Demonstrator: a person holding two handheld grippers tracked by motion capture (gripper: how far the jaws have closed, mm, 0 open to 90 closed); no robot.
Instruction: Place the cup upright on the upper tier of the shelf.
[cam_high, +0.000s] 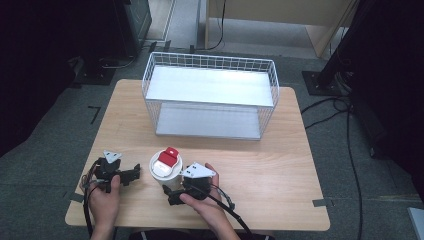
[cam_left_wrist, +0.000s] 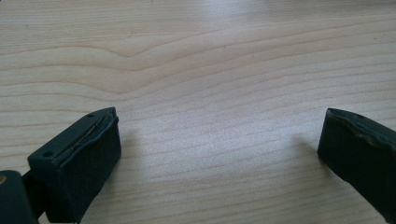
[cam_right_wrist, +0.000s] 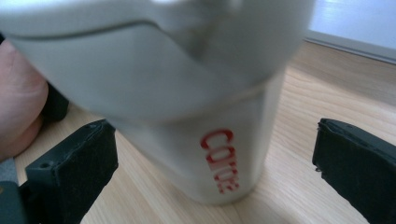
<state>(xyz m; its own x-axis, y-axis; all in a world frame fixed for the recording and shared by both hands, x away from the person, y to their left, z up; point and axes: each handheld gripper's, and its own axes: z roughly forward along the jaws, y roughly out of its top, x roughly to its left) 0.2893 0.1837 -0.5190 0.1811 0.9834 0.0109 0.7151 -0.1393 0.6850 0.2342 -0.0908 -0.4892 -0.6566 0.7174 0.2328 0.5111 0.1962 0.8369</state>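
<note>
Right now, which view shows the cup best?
The high view: the whole cup with its red-and-white lid, standing on the table. The right gripper view shows its blurred side and red lettering between open tongs.

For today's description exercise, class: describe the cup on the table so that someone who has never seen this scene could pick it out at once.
Start at the wooden table and its white wire basket at the far side. Come toward the near edge, to the space between the person's two hands. There stands the cup: white, upright, with red lettering on its side and a red piece on its lid, the one red-marked thing among black tools.
</note>
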